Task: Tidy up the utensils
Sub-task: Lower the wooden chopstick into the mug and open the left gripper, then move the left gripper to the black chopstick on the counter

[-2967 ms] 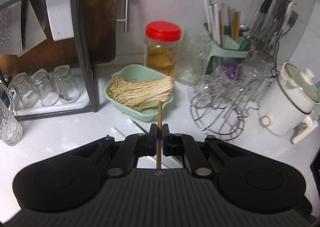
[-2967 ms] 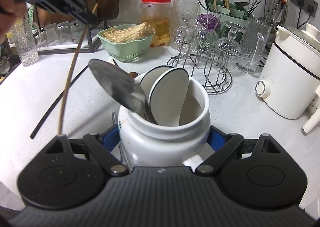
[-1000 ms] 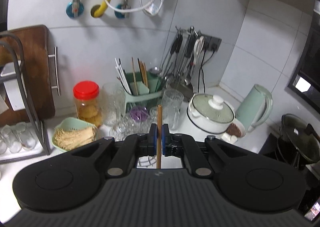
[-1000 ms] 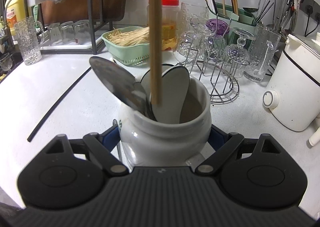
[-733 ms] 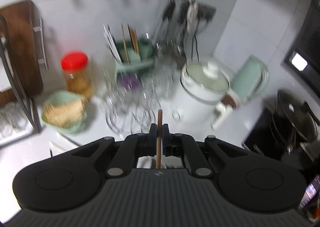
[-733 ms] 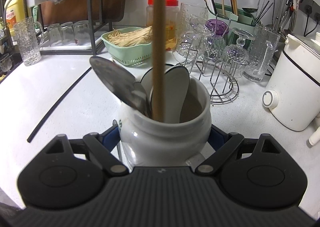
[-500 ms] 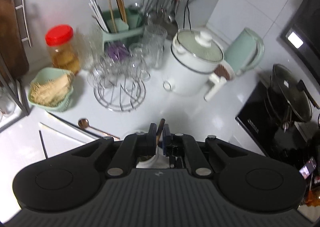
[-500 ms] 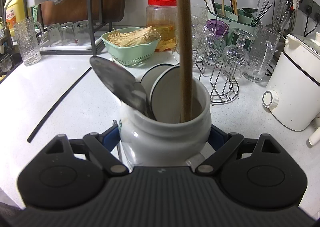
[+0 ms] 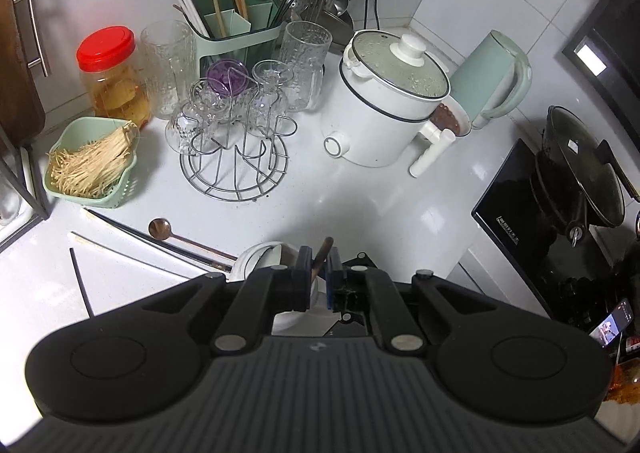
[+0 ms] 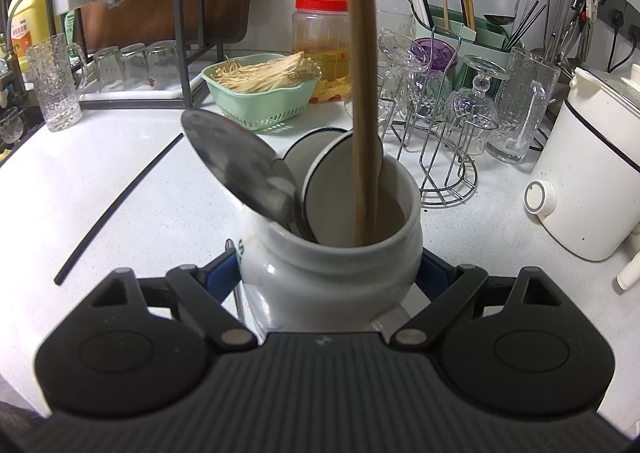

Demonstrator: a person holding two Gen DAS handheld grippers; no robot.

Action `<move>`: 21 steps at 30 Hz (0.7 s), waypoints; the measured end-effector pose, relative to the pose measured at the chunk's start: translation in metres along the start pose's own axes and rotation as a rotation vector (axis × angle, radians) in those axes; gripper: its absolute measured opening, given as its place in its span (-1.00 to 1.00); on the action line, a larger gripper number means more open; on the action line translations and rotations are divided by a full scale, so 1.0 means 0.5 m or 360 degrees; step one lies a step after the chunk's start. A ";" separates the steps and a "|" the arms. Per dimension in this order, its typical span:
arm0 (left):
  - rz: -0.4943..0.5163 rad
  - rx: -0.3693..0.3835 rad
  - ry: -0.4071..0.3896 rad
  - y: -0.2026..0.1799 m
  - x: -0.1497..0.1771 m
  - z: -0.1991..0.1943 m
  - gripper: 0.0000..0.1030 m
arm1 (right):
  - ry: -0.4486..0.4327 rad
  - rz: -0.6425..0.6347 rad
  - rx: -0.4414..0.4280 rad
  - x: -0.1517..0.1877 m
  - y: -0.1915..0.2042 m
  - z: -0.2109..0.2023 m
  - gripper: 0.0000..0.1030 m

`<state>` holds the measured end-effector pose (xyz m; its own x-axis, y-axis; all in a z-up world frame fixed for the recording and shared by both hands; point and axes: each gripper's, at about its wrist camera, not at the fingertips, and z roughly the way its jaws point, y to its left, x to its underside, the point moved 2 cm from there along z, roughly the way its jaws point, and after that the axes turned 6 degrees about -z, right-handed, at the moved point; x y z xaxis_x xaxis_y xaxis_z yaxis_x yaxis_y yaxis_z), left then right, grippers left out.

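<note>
White counter [image 9: 360, 213] fills most of both views. Biggest item on it: white electric pot [image 9: 384, 113] w/ glass lid, right of centre in the left wrist view, pale green kettle [image 9: 492, 81] just behind it at the right; a black wok [image 9: 580, 177] sits at the far right edge. Wire glass rack [image 9: 236, 157] w/ upturned glasses is centre-left, green utensil caddy [image 9: 236, 29] w/ chopsticks behind it at the top, red-lid jar [image 9: 110, 73] at upper left, green basket [image 9: 92, 169] of pale strands below the jar. In the right wrist view the white ceramic jar [image 10: 332, 273] takes the lower centre; right gripper [image 10: 332, 277] is clamped on its sides, blue pads against the body. Inside the jar: a metal spoon [image 10: 240, 169] leaning left, two white ceramic spoons [image 10: 332, 181] just beside it, and a wooden chopstick [image 10: 364, 93] running from the top edge of the frame down into the mouth, near upright, lower end hidden in the jar. Left gripper [image 9: 319, 267], bottom centre of its view, is nearly closed, pinching the top end of that chopstick; tip pokes out tilted right. Loose on the counter at lower left of the left wrist view: a copper-tone spoon [image 9: 160, 229], a black chopstick [image 9: 82, 281] well apart from it, pale chopsticks [image 9: 116, 249] between.
</note>
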<state>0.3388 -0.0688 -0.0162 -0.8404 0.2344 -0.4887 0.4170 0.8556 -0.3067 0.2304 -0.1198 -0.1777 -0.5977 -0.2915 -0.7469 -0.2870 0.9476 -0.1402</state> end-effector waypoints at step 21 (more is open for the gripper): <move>-0.0113 -0.0206 -0.0590 0.075 0.009 -0.180 0.13 | 0.0003 0.0023 0.0026 0.000 0.004 0.002 0.79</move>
<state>0.3193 0.0060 0.0438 -0.6737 0.0106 -0.7389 0.2956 0.9203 -0.2563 0.2305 -0.1180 -0.1787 -0.6031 -0.2782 -0.7476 -0.2660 0.9537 -0.1404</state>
